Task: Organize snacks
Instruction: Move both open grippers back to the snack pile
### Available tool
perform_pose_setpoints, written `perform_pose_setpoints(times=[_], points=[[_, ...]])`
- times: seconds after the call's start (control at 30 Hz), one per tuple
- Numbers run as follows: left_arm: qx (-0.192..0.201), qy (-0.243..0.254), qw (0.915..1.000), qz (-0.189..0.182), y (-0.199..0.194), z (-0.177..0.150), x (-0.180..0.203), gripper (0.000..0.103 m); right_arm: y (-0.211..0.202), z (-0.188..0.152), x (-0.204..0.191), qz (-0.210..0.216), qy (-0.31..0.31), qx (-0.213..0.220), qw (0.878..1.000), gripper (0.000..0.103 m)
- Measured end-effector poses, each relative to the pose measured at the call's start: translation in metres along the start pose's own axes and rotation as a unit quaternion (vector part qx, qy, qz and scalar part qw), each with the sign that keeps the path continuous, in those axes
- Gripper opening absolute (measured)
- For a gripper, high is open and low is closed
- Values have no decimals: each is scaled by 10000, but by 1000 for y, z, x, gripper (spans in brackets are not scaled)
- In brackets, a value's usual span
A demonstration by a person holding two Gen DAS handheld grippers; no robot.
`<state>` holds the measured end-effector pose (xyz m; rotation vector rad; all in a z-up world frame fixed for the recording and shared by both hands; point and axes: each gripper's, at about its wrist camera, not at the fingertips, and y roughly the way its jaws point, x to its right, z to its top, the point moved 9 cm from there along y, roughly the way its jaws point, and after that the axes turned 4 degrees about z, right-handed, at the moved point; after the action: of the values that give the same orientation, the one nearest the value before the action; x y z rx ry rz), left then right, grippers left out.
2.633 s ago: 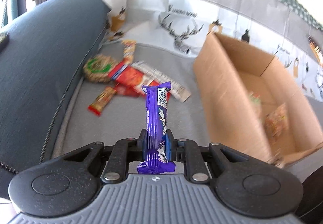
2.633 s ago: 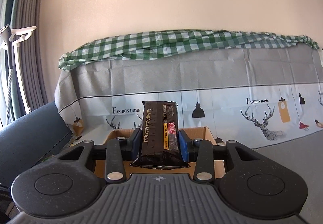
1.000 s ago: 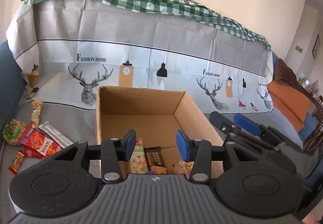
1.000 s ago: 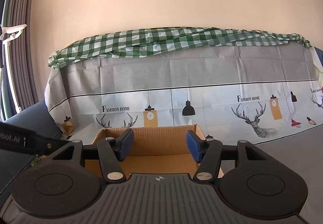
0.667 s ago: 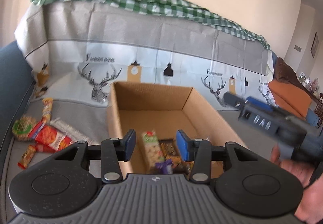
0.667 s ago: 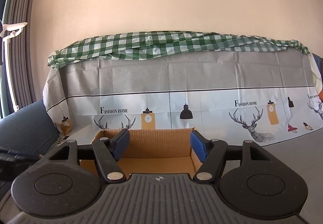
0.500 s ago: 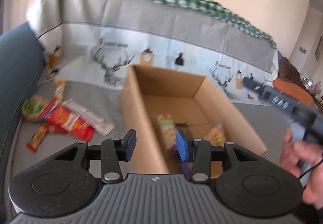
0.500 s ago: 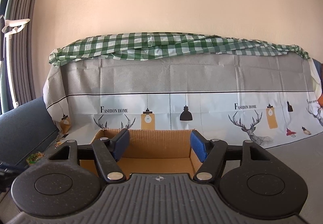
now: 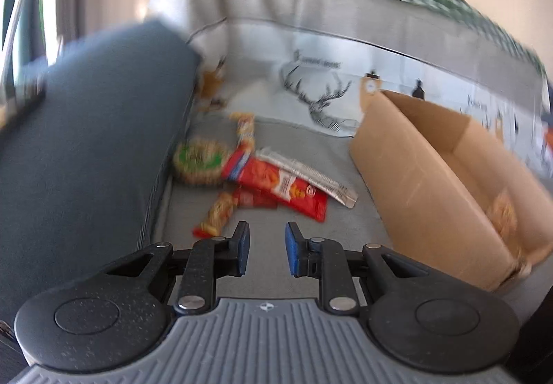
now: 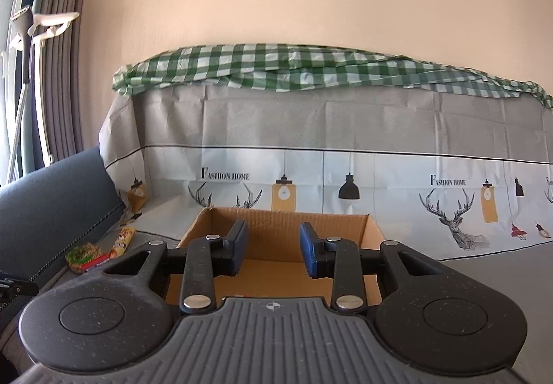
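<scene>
the left gripper [image 9: 264,247] is spread apart and holds nothing, aimed at loose snacks on the grey sofa cover [image 9: 276,266]: a red packet [image 9: 276,181] at twelve o'clock, a small orange bar [image 9: 216,214] at eleven. the cardboard box [image 9: 425,183] sits at two o'clock. the right gripper [image 10: 273,251], likewise apart and bare, hangs over that box.

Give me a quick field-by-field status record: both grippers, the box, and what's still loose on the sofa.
left gripper: open, empty, aimed at the loose snacks
right gripper: open, empty, over the box
cardboard box: open, on the sofa seat, right of the pile
loose snacks: round green pack, large red packet, silver bar, small orange-red bar, yellow bar
nearest to left gripper: small orange-red bar
image quality: left view blurred
</scene>
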<state>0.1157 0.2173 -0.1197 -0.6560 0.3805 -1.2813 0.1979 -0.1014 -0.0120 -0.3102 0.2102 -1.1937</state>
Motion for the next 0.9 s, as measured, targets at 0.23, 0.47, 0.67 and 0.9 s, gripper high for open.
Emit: perform_pose_setpoints(times=[0.23, 0.47, 0.67, 0.9], points=[[-141, 97, 9998, -104, 7, 0, 5, 25, 12, -4, -9, 49, 37, -202, 9998, 35], [-303, -230, 9992, -109, 16, -2, -6, 25, 21, -8, -16, 94, 37, -376, 9992, 35], [-375, -251, 9990, -28, 22, -2, -8, 25, 26, -10, -22, 101, 15, -456, 9989, 35], [-417, -226, 9988, 96, 31, -1, -8, 26, 30, -12, -26, 121, -54, -534, 9985, 35]])
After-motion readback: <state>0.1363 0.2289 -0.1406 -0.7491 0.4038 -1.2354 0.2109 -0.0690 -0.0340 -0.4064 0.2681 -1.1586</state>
